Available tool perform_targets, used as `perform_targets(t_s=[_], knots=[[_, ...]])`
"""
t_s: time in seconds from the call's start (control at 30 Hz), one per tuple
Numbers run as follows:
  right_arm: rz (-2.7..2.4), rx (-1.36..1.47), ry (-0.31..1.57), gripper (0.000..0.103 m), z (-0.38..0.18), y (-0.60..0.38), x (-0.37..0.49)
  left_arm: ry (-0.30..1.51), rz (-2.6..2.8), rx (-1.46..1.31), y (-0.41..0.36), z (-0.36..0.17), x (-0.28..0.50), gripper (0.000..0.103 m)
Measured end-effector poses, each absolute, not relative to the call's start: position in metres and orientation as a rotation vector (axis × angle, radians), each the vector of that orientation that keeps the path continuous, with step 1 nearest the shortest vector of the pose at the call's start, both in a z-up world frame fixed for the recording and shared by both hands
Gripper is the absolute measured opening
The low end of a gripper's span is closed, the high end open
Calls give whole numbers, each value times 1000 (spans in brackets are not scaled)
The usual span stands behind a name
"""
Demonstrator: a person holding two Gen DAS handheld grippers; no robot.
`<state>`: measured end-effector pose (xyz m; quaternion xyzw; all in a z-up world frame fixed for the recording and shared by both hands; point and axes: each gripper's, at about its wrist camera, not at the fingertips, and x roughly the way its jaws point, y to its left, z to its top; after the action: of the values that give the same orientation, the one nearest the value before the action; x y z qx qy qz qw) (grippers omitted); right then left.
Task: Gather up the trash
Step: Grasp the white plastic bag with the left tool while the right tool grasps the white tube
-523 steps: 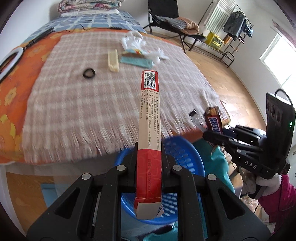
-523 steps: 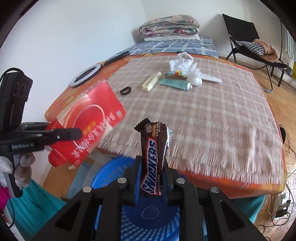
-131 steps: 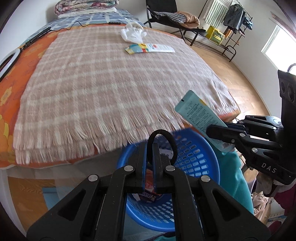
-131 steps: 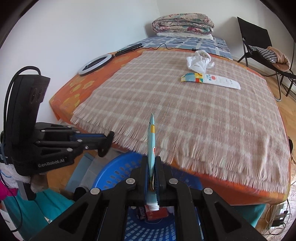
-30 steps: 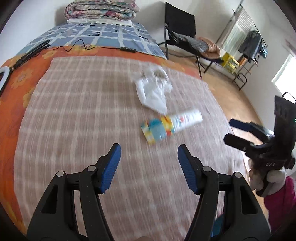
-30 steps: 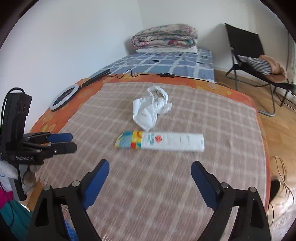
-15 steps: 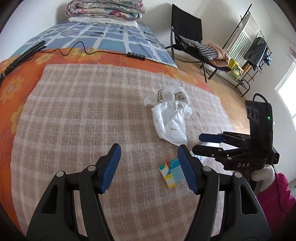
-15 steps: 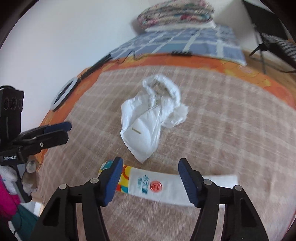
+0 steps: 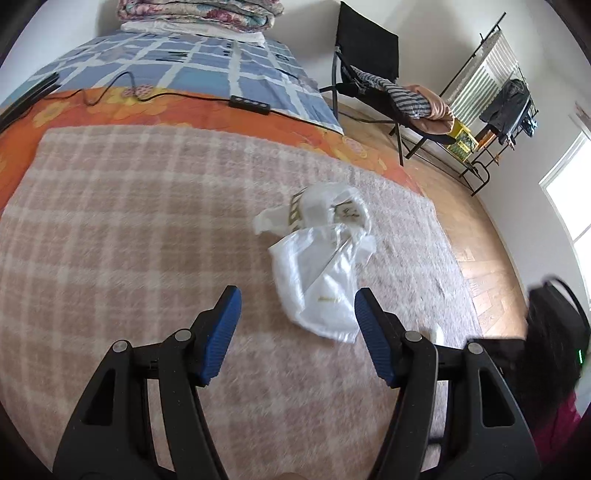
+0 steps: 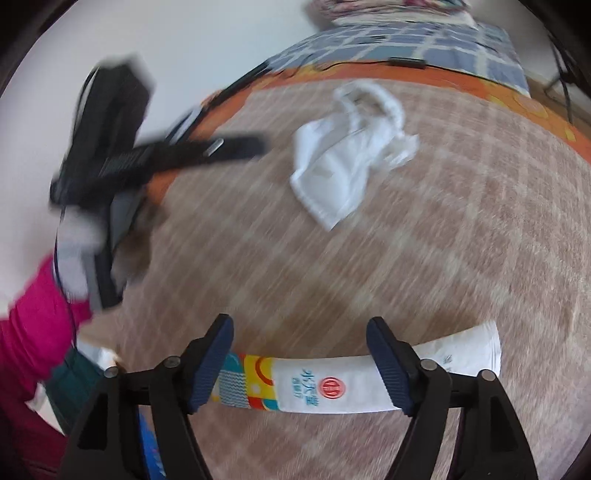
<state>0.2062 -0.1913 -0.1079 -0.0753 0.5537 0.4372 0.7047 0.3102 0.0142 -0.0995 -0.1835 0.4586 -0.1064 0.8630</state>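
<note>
A crumpled white plastic bag (image 9: 325,258) lies on the plaid blanket (image 9: 129,221). My left gripper (image 9: 297,314) is open, its blue pads just short of the bag's near end. In the right wrist view the bag (image 10: 351,162) lies farther off. A long white packet with a colourful end (image 10: 332,384) lies flat across the blanket, between the pads of my open right gripper (image 10: 299,354). The left gripper (image 10: 155,155) shows blurred at the left of that view. The right gripper's body (image 9: 546,354) is at the right edge of the left wrist view.
An orange sheet (image 9: 184,110) and a blue checked cover (image 9: 184,62) lie beyond the blanket, with a black cable and switch box (image 9: 247,105) on them. Folded quilts (image 9: 199,11) are at the far end. A black chair (image 9: 373,70) and a clothes rack (image 9: 498,92) stand on the wooden floor.
Both grippers have moved forward and down. The left one has closed in on the white bag. The right one has dropped over the long packet, which now lies between its pads.
</note>
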Motion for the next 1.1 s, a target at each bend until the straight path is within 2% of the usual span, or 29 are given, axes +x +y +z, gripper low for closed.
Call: perform_targets(t_s=[0.1, 0.2, 0.27, 0.3, 0.4, 0.53, 0.63, 0.7, 0.77, 0.83, 0.93, 1.03, 1.1], knots=[[938, -274, 1195, 77, -103, -191, 184, 972, -212, -357, 5, -103, 323, 65], [836, -232, 1121, 77, -88, -207, 171, 970, -189, -346, 4, -107, 333, 65], [700, -190, 1068, 82, -80, -221, 165, 978, -176, -371, 7, -113, 339, 65], [628, -120, 1077, 89, -80, -232, 162, 988, -170, -399, 10, -118, 342, 65], [561, 46, 1189, 87, -95, -251, 161, 1006, -179, -460, 14, -130, 347, 65], [532, 91, 1247, 85, -118, -246, 161, 979, -180, -442, 9, -134, 346, 63], [491, 76, 1204, 85, -121, -234, 164, 977, -192, -428, 2, -136, 349, 37], [465, 62, 1177, 85, -122, -226, 168, 961, -208, -422, -4, -133, 349, 23], [442, -1, 1148, 85, -124, -211, 171, 940, -203, -374, -11, -128, 348, 4], [429, -76, 1121, 85, -123, -200, 170, 922, -211, -355, -15, -122, 345, 4], [419, -176, 1074, 76, -125, -185, 165, 889, -210, -342, -12, -115, 335, 4], [428, -229, 1039, 57, -123, -180, 160, 877, -202, -339, -5, -109, 326, 3], [427, -216, 1036, 32, -119, -184, 158, 872, -200, -343, 0, -106, 320, 3]])
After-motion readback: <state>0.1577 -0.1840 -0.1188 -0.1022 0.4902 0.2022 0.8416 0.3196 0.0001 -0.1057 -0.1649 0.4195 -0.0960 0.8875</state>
